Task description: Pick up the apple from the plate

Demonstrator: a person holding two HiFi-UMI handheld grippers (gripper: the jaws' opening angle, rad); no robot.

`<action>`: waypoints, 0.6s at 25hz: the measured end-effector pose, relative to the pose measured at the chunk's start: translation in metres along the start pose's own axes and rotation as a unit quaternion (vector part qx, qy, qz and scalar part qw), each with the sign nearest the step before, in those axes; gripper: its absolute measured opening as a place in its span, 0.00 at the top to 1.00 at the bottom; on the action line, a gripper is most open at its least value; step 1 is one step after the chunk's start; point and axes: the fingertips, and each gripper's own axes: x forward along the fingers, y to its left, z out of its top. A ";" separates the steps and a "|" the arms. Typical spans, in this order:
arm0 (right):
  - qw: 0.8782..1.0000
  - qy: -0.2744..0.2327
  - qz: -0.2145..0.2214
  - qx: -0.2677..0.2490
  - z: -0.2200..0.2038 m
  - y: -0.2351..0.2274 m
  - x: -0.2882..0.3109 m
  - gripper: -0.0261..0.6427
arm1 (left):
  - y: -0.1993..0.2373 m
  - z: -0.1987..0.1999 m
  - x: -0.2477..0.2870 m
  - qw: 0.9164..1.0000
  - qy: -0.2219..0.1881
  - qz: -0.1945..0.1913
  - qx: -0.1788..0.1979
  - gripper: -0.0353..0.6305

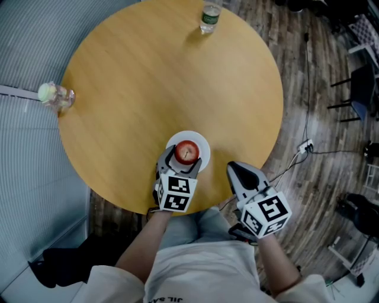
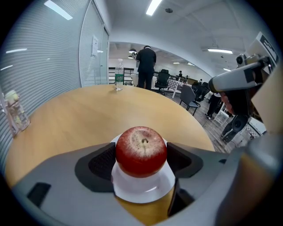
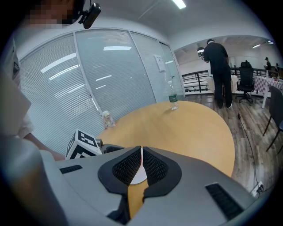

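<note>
A red apple (image 1: 188, 152) (image 2: 141, 151) sits on a small white plate (image 1: 203, 145) (image 2: 143, 190) near the front edge of the round wooden table (image 1: 148, 77). My left gripper (image 1: 182, 158) (image 2: 141, 160) reaches over the plate with a jaw on each side of the apple. Both pads touch the apple's flanks, and the apple still rests on the plate. To the right, my right gripper (image 1: 237, 170) (image 3: 141, 165) hovers at the table's edge, shut with nothing between its pads. Past its jaws a sliver of the plate (image 3: 138, 176) shows.
A water bottle (image 1: 209, 18) (image 2: 119, 75) (image 3: 173, 100) stands at the table's far edge. A clear jar (image 1: 56, 96) (image 2: 15, 112) stands at the left edge by the glass wall. A power strip (image 1: 305, 146) with cables lies on the floor, right. A person (image 2: 146, 66) stands far behind.
</note>
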 end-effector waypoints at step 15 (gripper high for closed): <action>1.000 -0.015 0.001 -0.010 0.011 0.005 -0.010 0.91 | -0.006 0.009 -0.015 1.000 -0.014 -0.001 0.006 0.41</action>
